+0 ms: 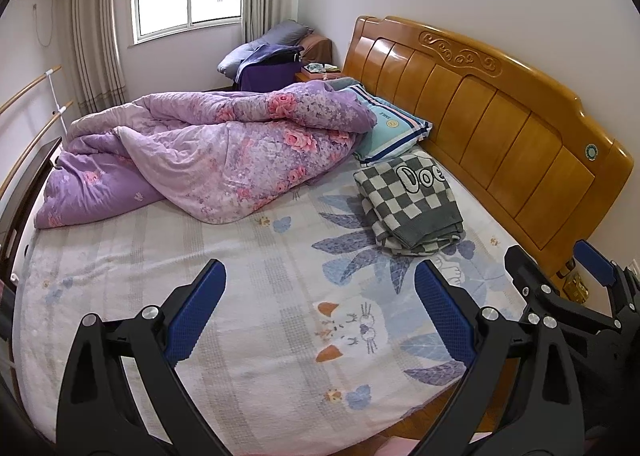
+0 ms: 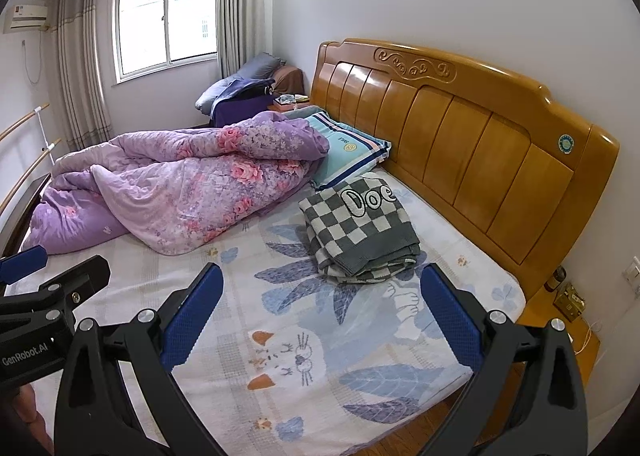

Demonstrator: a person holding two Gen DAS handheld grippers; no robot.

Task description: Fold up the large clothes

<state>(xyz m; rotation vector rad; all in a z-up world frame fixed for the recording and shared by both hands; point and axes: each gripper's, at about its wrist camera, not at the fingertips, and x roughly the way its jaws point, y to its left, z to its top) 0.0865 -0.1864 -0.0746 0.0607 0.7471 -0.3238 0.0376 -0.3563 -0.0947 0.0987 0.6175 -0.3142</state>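
— Two sets of tongs, both spread wide and pinching nothing: the left tongs (image 1: 320, 312) and the right tongs (image 2: 322, 314) hang side by side above the near edge of the bed with the pale printed sheet of blue leaves and a cat face (image 2: 280, 336).

— So which step is this?

— Either the very start or the very end, I judge. Nothing is gripped, and the grey-and-white checkered knit garment with the big letters "Doe" (image 2: 360, 232) lies apart from both tongs.

— Where exactly?

— Toward the head edge of the bed, near the carved honey-coloured wooden headboard (image 2: 460, 144), its far end touching or overlapping the light-blue striped pillow (image 2: 348, 152). The crumpled purple quilt with pink roses (image 1: 208, 148) takes up the far side.

— How does the garment look?

— Already bundled into a rough rectangle, several layers stacked, the lower edges uneven and bulging out at the near corner. A thick, soft knit, likely heavy enough to sag when lifted.

— And next?

— If it is to be folded properly, both tongs need to reach forward to it, each pinching one corner of the top layers, and spread it flat on the bare middle of the bed. Catching only one layer could drag the stack askew.
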